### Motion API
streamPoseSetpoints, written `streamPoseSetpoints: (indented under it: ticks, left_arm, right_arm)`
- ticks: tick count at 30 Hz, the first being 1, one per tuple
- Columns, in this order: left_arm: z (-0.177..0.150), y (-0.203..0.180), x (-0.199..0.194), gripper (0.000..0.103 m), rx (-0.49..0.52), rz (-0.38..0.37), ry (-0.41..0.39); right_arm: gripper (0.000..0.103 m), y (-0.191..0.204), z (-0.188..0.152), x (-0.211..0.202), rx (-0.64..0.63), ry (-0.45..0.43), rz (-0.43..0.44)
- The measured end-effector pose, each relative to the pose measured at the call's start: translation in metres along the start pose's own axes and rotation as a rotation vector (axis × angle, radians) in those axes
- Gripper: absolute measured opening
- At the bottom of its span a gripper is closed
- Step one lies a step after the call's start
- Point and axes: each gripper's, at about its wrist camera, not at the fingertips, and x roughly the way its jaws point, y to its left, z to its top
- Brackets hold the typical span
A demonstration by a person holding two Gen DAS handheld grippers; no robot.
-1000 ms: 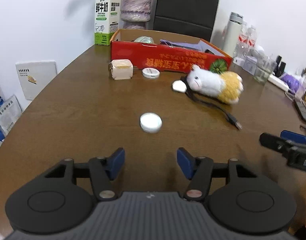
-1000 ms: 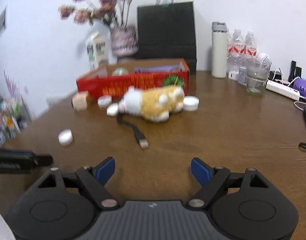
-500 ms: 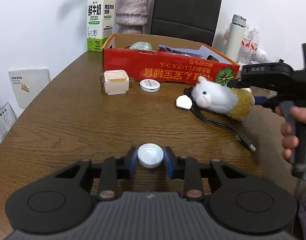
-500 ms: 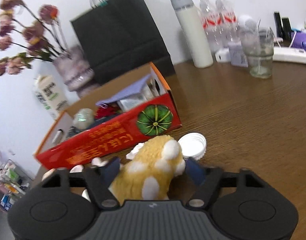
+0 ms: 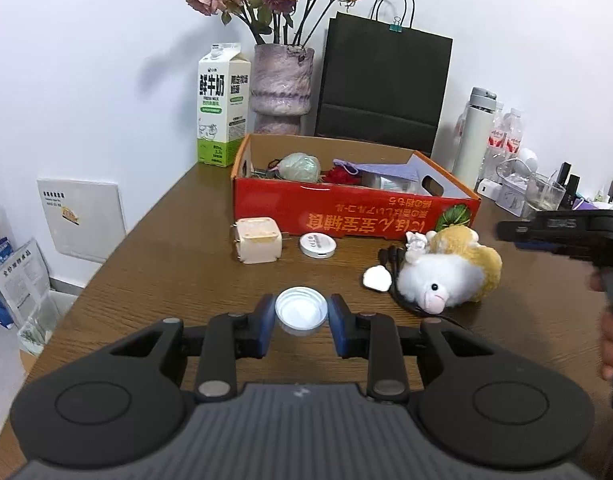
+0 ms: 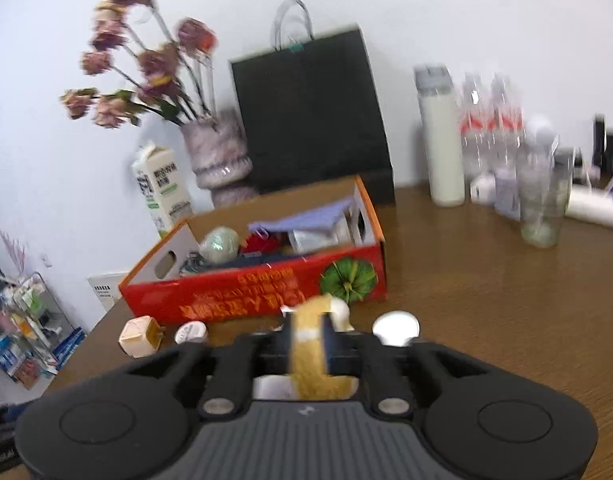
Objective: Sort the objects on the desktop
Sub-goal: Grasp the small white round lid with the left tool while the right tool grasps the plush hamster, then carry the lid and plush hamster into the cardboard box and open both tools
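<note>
My left gripper point(image 5: 301, 313) is shut on a white bottle cap point(image 5: 301, 314) and holds it above the brown table. My right gripper point(image 6: 309, 334) is shut on the yellow and white plush toy point(image 6: 311, 344), squeezing its body; in the left wrist view the toy point(image 5: 450, 270) hangs from the right gripper at the right edge. The red cardboard box point(image 5: 346, 216) with several items inside stands behind. A beige charger cube point(image 5: 256, 240), a round white tin point(image 5: 317, 245), a small white piece point(image 5: 376, 278) and a black cable point(image 5: 390, 258) lie in front of it.
A milk carton point(image 5: 222, 104), a vase of dried roses point(image 5: 280, 84) and a black paper bag point(image 5: 382, 80) stand behind the box. A white flask point(image 5: 474, 138), water bottles and a glass point(image 6: 542, 208) crowd the back right. Another white cap point(image 6: 395, 328) lies right of the toy.
My right gripper closed on the plush toy and lifted it. My left gripper rose with the bottle cap held between its fingers.
</note>
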Motion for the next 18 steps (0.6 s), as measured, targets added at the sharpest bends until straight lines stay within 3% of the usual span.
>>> streamPoseSetpoints:
  ticks: [2, 5, 8, 11, 13, 18]
  left_arm:
    - [-0.003, -0.004, 0.005, 0.030, 0.003, -0.007, 0.022]
    - [-0.010, -0.010, 0.008, 0.030, 0.016, -0.007, 0.044]
    - [-0.016, -0.010, 0.005, 0.030, 0.024, 0.001, 0.051]
    - [-0.019, -0.006, -0.001, 0.030, 0.028, 0.017, 0.047]
    - [-0.018, -0.002, -0.005, 0.030, 0.020, 0.024, 0.039]
    - [0.006, 0.003, -0.013, 0.030, 0.000, 0.015, -0.031]
  right_arm:
    - [0.054, -0.006, 0.004, 0.021, 0.009, 0.034, -0.021]
    - [0.054, -0.008, 0.010, 0.065, -0.004, 0.125, -0.062]
    - [0.051, -0.003, 0.004, 0.096, -0.021, 0.204, -0.029]
    - [0.044, 0.006, -0.002, 0.094, -0.077, 0.171, -0.063]
    - [0.043, 0.007, -0.004, 0.077, -0.061, 0.147, -0.038]
    - [0.043, 0.001, 0.002, 0.004, -0.010, -0.038, 0.037]
